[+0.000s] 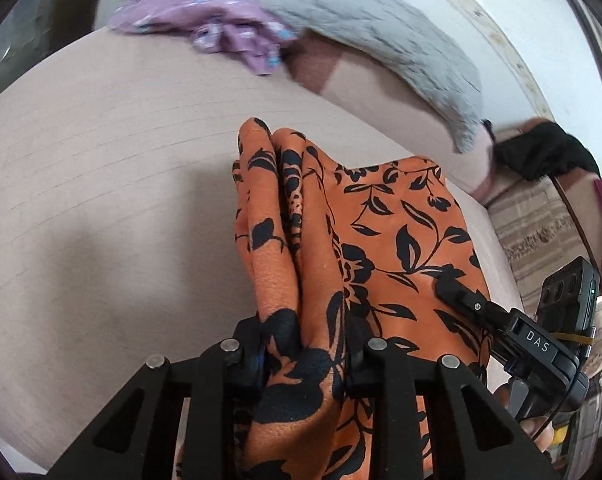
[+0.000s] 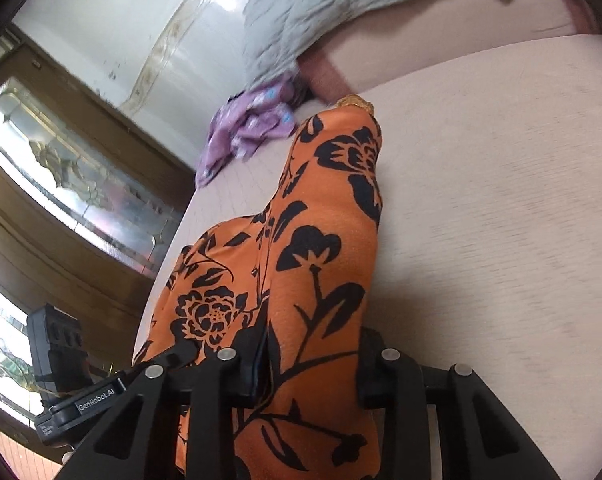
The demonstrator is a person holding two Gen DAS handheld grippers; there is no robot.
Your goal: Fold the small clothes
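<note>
Nearest the cameras, a bunched edge of the orange floral garment (image 1: 341,248) is clamped in the left hand-held gripper (image 1: 305,356) and another edge in the right hand-held gripper (image 2: 313,360), the rest of it draped down onto the pale pink bed (image 1: 101,184). The step in hand is judged to be the lift and spread before a fold, so both grips must be kept and the cloth drawn taut and laid flat. Farther off, a purple garment (image 1: 205,28) and a grey blanket (image 1: 381,36) are seen by the white wall (image 2: 133,12)
</note>
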